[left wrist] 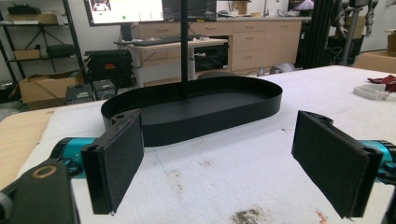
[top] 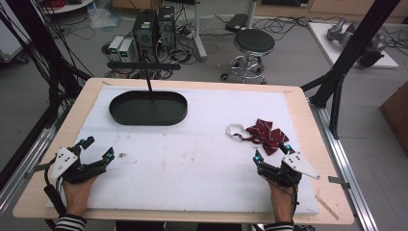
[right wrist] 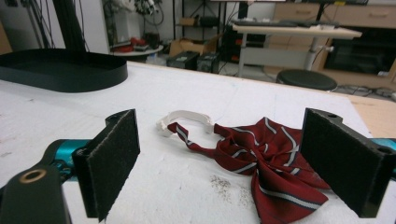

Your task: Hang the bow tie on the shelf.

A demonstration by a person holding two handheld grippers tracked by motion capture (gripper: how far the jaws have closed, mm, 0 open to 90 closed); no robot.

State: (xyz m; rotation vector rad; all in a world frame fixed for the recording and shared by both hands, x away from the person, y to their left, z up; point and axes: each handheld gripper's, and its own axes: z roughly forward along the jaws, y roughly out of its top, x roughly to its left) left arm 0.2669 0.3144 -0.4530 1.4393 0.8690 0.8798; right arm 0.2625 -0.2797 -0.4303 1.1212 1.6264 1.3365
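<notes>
The right gripper [top: 272,155] rests on the white foam mat [top: 192,159], jaws spread and empty, with the striped maroon bow tie [top: 263,135] just beyond at 12 o'clock, its white strap [top: 235,130] curling toward 10. The left gripper [top: 96,150], jaws likewise released, holds nothing. Farther off at 1 o'clock from it sits a black oval tray [top: 148,108]; a black post hides part of its rim. No writing is legible.

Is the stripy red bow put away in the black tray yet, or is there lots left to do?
Nothing looks done yet. The red striped bow lies on the white mat, far from the black tray, which holds nothing. The right gripper is open right by the bow, likely about to grab it. The left gripper is open, holding nothing. Gripping, carrying and dropping it in are probably all left.
</notes>
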